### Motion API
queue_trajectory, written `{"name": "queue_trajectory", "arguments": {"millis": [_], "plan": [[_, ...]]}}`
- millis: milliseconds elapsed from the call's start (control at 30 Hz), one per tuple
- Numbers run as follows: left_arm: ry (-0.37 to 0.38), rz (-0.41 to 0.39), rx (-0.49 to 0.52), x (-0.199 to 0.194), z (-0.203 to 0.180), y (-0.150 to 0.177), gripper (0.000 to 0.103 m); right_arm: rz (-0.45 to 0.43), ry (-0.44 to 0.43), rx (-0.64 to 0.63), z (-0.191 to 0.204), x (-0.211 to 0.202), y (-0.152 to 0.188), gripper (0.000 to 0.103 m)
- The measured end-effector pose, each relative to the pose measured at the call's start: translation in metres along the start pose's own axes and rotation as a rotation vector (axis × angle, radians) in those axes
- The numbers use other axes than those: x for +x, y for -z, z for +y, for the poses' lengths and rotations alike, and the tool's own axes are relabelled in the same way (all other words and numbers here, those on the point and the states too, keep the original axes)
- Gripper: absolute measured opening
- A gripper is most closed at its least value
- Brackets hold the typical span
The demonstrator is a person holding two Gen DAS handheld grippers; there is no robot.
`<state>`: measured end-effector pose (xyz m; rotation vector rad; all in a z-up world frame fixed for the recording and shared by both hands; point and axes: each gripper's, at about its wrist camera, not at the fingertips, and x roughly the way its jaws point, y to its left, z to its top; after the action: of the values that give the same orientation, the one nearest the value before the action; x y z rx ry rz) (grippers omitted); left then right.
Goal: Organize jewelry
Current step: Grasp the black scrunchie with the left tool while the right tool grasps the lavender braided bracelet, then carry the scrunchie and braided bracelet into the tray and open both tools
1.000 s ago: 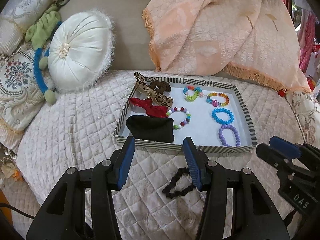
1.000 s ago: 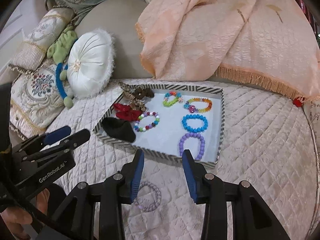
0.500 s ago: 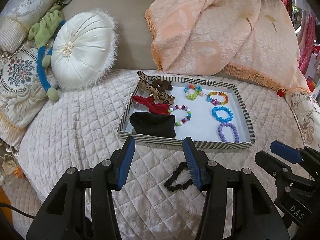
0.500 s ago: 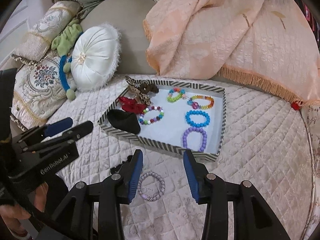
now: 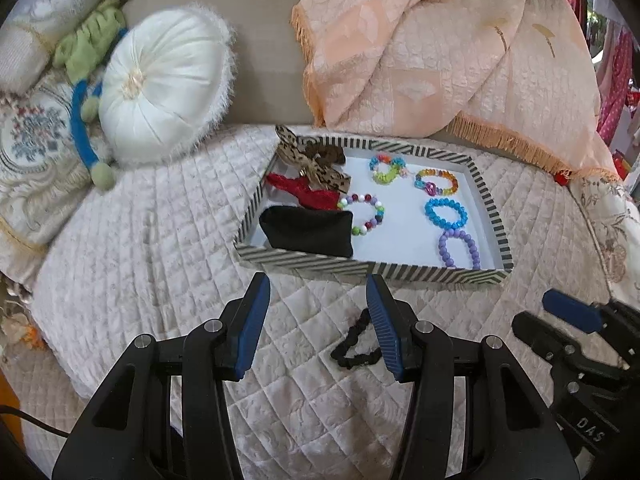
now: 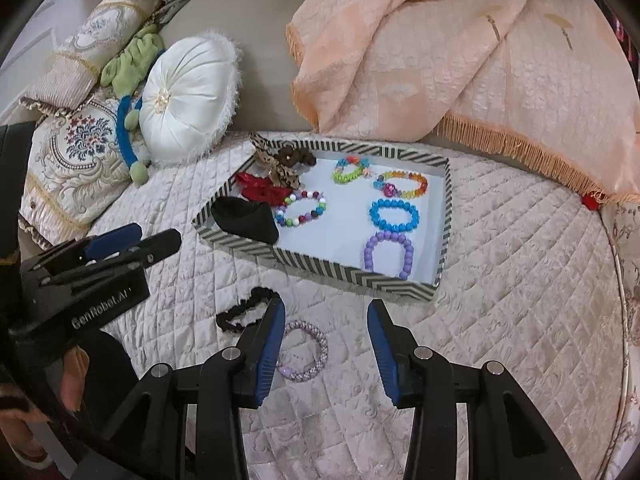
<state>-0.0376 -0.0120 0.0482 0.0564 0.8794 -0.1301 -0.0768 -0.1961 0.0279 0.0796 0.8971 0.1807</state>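
Both tongs were spread wide, nothing between the pads. Left gripper [image 5: 318, 316] hung over the quilted bedspread [image 5: 132, 240], its right pad just beside one black scrunchie [image 5: 352, 344] lying loose on the quilt. Right gripper [image 6: 326, 340] hung over the same quilt, its left pad partly covering one pale purple woven bracelet [image 6: 306, 350], also loose. Scrunchie [image 6: 244, 312] sat just left of that bracelet, both in front of the tray, outside it.

One striped tray [image 6: 320, 268] beyond the tongs. Inside, five beaded bracelets: one purple [image 6: 388, 254], one blue [image 6: 394, 214], one amber-rainbow [image 6: 402, 184], one green-and-mixed [image 6: 350, 170], one multicolour with white beads [image 6: 302, 208]. Left side of tray: one black pouch [image 6: 248, 220], one red hair tie [image 6: 260, 190], one leopard-print bow [image 6: 280, 168] leaning over the tray's far left rim, one dark brown scrunchie [image 6: 296, 156] touching the bow.

Further back: one round white cushion [image 6: 188, 100], one embroidered pillow [image 6: 68, 160], one bolster [image 6: 88, 56], one green-and-blue plush toy [image 6: 130, 92], one peach fringed throw [image 6: 440, 48].
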Motion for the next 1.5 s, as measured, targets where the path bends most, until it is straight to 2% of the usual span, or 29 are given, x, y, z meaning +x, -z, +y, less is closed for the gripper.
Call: {"name": "queue_trajectory", "arguments": {"millis": [233, 367, 600, 667, 700, 733, 800, 900, 933, 1067, 1300, 1500], "plan": [[0.119, 0.151, -0.104, 0.036, 0.026, 0.009, 0.050, 0.123, -0.019, -0.006, -0.003, 0.044, 0.028, 0.041], [0.155, 0.236, -0.083, 0.061, 0.021, 0.020, 0.050, 0.148, -0.026, -0.005, -0.004, 0.069, 0.037, 0.041], [0.090, 0.299, -0.002, 0.096, 0.006, 0.030, 0.050, 0.138, -0.015, -0.049, -0.001, 0.092, 0.039, 0.040], [0.077, 0.321, 0.017, 0.105, 0.001, 0.032, 0.050, 0.127, -0.011, -0.072, -0.001, 0.095, 0.038, 0.036], [0.075, 0.326, 0.022, 0.109, -0.001, 0.033, 0.050, 0.118, -0.009, -0.085, -0.002, 0.096, 0.038, 0.029], [0.073, 0.324, 0.022, 0.112, -0.001, 0.034, 0.050, 0.112, -0.012, -0.093, -0.003, 0.096, 0.039, 0.023], [0.074, 0.312, 0.021, 0.118, 0.000, 0.035, 0.048, 0.105, -0.037, -0.078, -0.010, 0.098, 0.038, 0.019], [0.098, 0.294, 0.006, 0.119, 0.002, 0.033, 0.015, 0.097, -0.050, -0.051, -0.018, 0.094, 0.035, 0.008], [0.100, 0.296, 0.000, 0.118, 0.003, 0.032, 0.009, 0.091, -0.057, -0.039, -0.020, 0.091, 0.034, 0.007], [0.123, 0.278, -0.003, 0.103, 0.005, 0.022, 0.005, 0.042, -0.070, -0.024, -0.024, 0.069, 0.027, 0.007], [0.162, 0.167, 0.019, 0.048, 0.006, 0.000, 0.004, -0.032, -0.074, -0.010, -0.028, 0.030, 0.012, 0.007], [0.162, 0.084, 0.047, 0.007, 0.002, -0.025, 0.004, -0.069, -0.072, -0.005, -0.027, 0.007, 0.005, 0.007]]}}
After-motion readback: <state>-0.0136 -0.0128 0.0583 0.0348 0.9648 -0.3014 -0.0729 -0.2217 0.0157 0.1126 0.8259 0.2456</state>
